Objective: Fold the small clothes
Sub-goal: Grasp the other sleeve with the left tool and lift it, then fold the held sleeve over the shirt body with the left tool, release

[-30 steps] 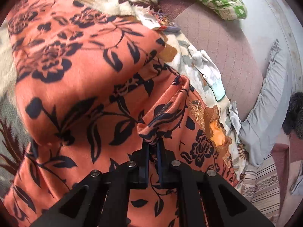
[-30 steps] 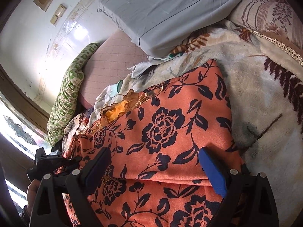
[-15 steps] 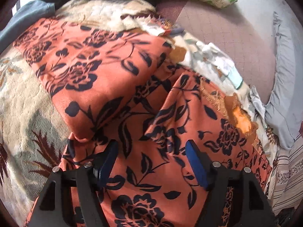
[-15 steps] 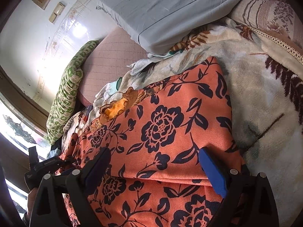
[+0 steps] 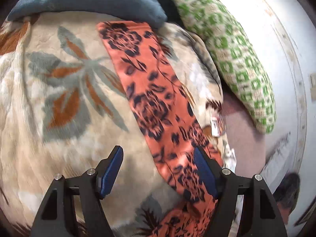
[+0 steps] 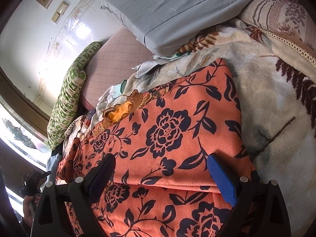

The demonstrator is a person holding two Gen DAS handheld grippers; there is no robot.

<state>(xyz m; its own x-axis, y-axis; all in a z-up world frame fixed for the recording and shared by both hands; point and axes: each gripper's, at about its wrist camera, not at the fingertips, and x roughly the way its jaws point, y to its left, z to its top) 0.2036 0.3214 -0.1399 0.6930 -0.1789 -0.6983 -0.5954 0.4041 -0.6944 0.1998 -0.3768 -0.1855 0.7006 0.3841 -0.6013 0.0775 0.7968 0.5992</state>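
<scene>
An orange garment with dark flowers (image 6: 173, 134) lies folded on a cream leaf-patterned blanket (image 6: 276, 106). In the left wrist view the orange garment (image 5: 154, 102) shows as a long strip running from far centre to near right. My left gripper (image 5: 158, 164) hangs over the blanket (image 5: 59, 98) beside that strip, its jaws opening, nothing between them. My right gripper (image 6: 160, 169) stands open just above the folded edge, with the cloth under the gap and the pads not pressing it. My left gripper (image 6: 33, 179) is also small at the far left of the right wrist view, in a hand.
A green checked pillow (image 5: 233, 59) leans on the white wall. A blue-grey cushion (image 5: 88, 0) lies at the blanket's far end. A grey pillow (image 6: 173, 11), a pink quilted mattress (image 6: 116, 63), and several loose small clothes (image 6: 122, 102) lie beyond the garment.
My left gripper let go of the orange cloth fold, opened, and swung away to the garment's side, now over the blanket. The right gripper stayed still.
</scene>
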